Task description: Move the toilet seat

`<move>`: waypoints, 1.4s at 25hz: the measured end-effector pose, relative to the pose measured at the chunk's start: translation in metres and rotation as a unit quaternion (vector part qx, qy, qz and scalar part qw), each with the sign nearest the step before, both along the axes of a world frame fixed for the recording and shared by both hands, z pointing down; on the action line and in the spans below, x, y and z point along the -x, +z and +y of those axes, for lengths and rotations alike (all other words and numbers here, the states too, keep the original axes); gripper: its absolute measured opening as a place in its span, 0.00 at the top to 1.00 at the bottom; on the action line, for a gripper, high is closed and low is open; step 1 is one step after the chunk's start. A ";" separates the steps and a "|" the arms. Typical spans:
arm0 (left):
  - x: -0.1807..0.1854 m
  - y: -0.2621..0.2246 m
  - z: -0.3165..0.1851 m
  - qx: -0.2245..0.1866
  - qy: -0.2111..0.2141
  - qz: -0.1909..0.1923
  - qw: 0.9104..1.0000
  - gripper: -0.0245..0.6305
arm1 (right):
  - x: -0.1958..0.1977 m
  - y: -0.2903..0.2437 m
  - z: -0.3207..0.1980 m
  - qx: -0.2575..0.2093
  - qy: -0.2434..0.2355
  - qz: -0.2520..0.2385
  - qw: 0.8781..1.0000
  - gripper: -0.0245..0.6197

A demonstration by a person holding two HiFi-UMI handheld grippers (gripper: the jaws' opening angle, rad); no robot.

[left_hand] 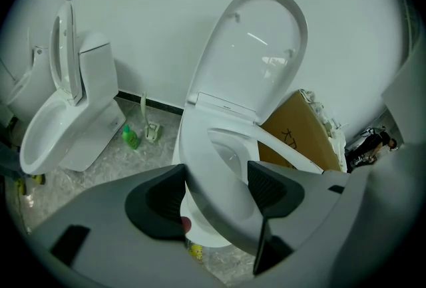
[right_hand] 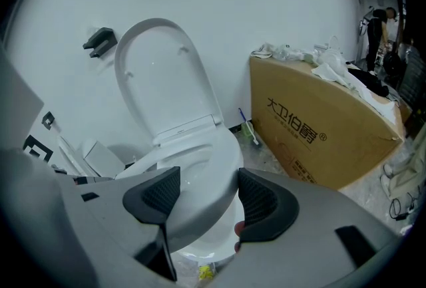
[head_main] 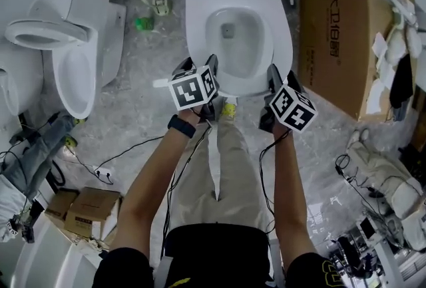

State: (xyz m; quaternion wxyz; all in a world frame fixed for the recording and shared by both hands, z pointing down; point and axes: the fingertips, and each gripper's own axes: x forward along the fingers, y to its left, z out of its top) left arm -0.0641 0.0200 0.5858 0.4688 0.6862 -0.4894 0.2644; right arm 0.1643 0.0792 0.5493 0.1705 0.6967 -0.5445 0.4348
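Second toilet [head_main: 73,60]: far left, well apart from the work.
Left gripper [left_hand: 216,190]: jaws clamped on the near-left front edge of the toilet seat [head_main: 196,27] — the rim fills the gap between the pads.
Toilet seat: on the middle toilet, front edge raised above the bowl rim, held at both near corners.
Lid [left_hand: 256,47]: upright against the far wall.
Right gripper [right_hand: 206,197]: jaws pinching the seat's near-right front edge.
Cardboard box [head_main: 336,34]: right, beside the toilet.

wall [left_hand: 153,27]: plain white | floor [head_main: 133,114]: grey marbled tile | right: large cardboard box [head_main: 339,34] | left: spare toilet [head_main: 73,47]
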 end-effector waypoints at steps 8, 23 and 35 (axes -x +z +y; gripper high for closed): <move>0.005 -0.009 -0.006 -0.003 -0.010 -0.002 1.000 0.49 | 0.002 -0.008 -0.006 -0.010 0.008 -0.010 1.000 0.50; 0.004 -0.021 -0.015 -0.007 -0.018 0.018 1.000 0.49 | 0.000 -0.022 -0.015 -0.030 0.025 -0.028 0.999 0.50; 0.009 -0.034 -0.022 -0.005 -0.032 0.017 0.999 0.49 | -0.004 -0.031 -0.021 -0.041 0.050 -0.033 0.997 0.50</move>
